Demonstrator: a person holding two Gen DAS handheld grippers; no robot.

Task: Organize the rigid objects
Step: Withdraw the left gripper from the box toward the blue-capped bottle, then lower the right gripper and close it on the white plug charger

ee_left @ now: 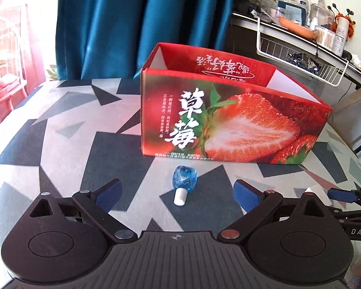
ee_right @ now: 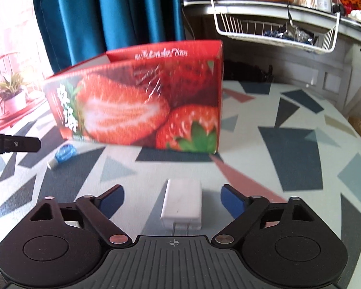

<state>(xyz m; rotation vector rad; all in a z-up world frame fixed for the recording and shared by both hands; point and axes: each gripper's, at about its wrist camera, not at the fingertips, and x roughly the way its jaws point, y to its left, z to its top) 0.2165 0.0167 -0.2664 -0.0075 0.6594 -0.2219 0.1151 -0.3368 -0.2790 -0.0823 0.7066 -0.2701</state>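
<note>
Table (ee_left: 67, 130): grey cloth with dark triangles. Teal curtain (ee_left: 142, 24) behind; wire basket (ee_left: 300, 55) under cluttered shelf at right. Strawberry box (ee_left: 228, 125) mid-table, open top. Left gripper (ee_left: 177, 196) spread around blue stopper (ee_left: 184, 183), not touching. Right gripper (ee_right: 172, 201) spread, white charger (ee_right: 183, 204) between, untouched.

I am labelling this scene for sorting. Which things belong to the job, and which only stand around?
Job:
- blue stopper
- white charger
- strawberry box
- left tool, open
- right tool, open

Just there:
- wire basket
- blue curtain
- potted plant
</note>
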